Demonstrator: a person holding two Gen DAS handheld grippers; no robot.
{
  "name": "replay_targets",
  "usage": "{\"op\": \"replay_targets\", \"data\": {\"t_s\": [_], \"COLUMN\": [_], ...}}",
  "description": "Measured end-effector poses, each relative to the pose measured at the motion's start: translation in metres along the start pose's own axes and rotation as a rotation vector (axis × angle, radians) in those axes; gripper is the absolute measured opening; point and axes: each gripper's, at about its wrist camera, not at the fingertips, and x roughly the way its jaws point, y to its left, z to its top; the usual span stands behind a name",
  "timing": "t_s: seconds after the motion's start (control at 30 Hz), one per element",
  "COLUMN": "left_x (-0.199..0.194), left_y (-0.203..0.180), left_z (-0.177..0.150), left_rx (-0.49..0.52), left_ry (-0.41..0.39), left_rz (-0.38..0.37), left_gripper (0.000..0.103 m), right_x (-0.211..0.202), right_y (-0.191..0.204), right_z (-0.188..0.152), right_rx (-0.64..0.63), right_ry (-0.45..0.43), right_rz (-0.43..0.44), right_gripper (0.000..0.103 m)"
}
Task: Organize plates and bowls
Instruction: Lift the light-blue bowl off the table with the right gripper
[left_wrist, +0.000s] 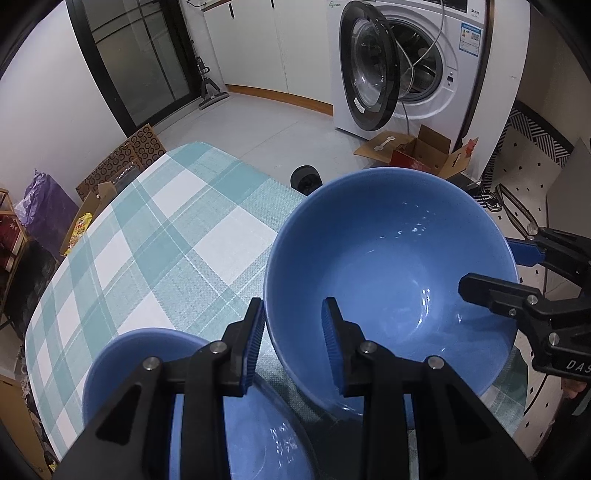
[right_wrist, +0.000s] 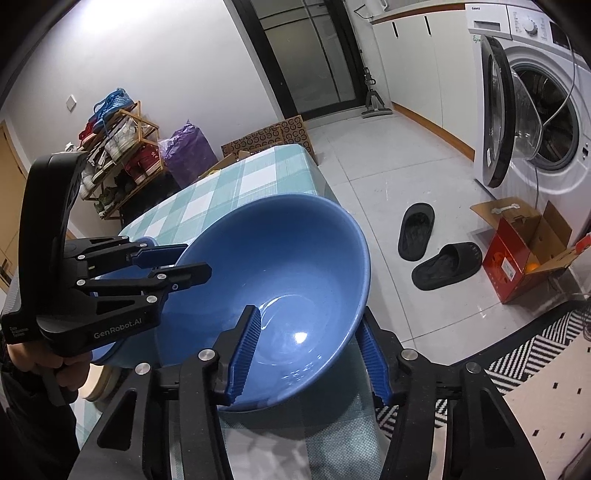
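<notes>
Our left gripper (left_wrist: 293, 343) pinched the big blue bowl (left_wrist: 391, 280) rim; our right gripper (right_wrist: 314, 354), jaws narrowing astride the rim, untouching. "GenRobot.AI" marked the left.

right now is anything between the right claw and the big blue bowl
Nothing visible. The right claw already straddles the near rim of the big blue bowl, one finger inside and one outside. The left claw straddles the opposite rim the same way. A second blue bowl sits beside it, clear of both.
</notes>
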Motion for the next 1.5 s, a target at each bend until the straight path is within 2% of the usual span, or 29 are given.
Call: {"op": "replay_targets", "data": {"t_s": [0.13, 0.5, 1.1, 1.5], "left_x": [-0.001, -0.004, -0.035, -0.069], "left_y": [-0.001, 0.0, 0.003, 0.004], "left_z": [0.0, 0.001, 0.005, 0.004], "left_rx": [-0.006, -0.026, -0.071, -0.082], "left_ry": [-0.004, -0.023, -0.106, -0.174], "left_rz": [-0.011, -0.028, -0.054, -0.017], "left_gripper": [0.03, 0.029, 0.029, 0.029], "right_x": [-0.002, -0.005, -0.026, -0.059], "right_y": [-0.004, -0.007, -0.003, 0.01], "right_z": [0.0, 0.0, 0.002, 0.006], "right_rx": [0.006, 0.018, 0.03, 0.016], "right_ry": [-0.004, -0.022, -0.084, -0.168], "right_rz": [0.0, -0.022, -0.035, -0.016], "right_gripper": [0.045, 0.045, 0.045, 0.045]}}
